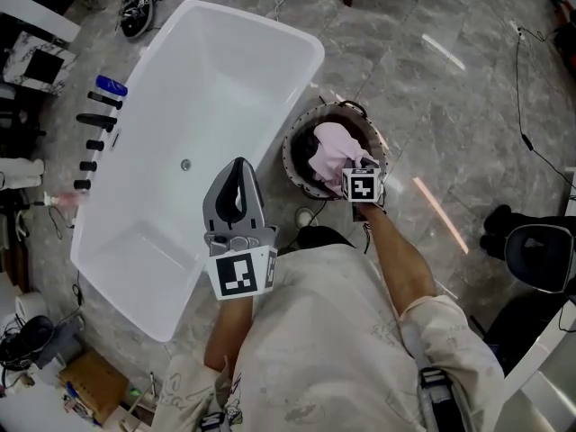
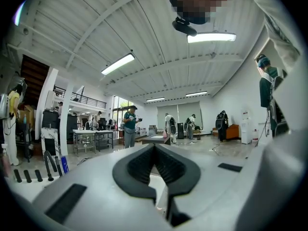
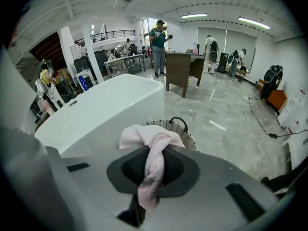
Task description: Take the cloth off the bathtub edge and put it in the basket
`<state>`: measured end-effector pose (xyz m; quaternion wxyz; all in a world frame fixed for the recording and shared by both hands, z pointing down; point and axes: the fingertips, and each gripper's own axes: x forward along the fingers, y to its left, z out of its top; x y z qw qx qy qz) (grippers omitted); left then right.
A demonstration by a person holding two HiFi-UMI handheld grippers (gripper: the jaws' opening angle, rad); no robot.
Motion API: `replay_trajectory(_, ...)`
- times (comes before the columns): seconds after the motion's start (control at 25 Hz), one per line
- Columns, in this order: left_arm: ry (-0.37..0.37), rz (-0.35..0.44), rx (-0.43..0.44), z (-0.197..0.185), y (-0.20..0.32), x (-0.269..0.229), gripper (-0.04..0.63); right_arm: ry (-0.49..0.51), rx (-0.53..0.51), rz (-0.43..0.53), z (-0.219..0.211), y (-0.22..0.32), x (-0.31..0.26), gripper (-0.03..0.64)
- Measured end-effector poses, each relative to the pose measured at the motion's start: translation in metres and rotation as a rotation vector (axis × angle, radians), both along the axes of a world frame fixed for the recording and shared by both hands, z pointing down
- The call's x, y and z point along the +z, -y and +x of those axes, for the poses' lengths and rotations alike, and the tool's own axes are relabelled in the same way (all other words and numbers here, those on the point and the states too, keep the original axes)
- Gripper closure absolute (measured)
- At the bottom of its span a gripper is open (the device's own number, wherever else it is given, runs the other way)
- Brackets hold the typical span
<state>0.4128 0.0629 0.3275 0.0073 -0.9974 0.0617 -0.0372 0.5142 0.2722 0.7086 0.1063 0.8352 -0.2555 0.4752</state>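
Observation:
A pink cloth hangs bunched in my right gripper, whose jaws are shut on it. Gripper and cloth are down inside the mouth of the round dark wire basket, which stands on the floor beside the white bathtub. My left gripper is held level above the tub's near rim, jaws shut with nothing between them.
Dark tap fittings and a blue bottle line the tub's far side. A wooden table stands behind the basket. A black chair is at the right. Cables trail over the grey marble floor. People stand in the background.

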Motion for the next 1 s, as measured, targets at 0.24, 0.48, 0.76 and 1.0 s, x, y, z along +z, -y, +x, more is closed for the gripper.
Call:
replay_trajectory(0.24,0.012,0.007,-0.021,-0.003,0.005,0.002,0.594,0.027,-0.013,-0.022,-0.001,0.008,0.012,0.592)
replay_trajectory(0.48,0.021,0.008,-0.032,0.0,0.011,0.003,0.594,-0.014,-0.003,0.032,0.01,0.02,0.004,0.479)
replay_trajectory(0.76,0.032,0.003,-0.034,0.002,0.016,0.008,0.594,0.013,-0.048,0.009,0.005,0.023,0.015,0.381)
replay_trajectory(1.0,0.038,0.001,-0.033,0.003,0.018,0.01,0.594,0.022,-0.051,0.009,0.0,0.024,0.018,0.38)
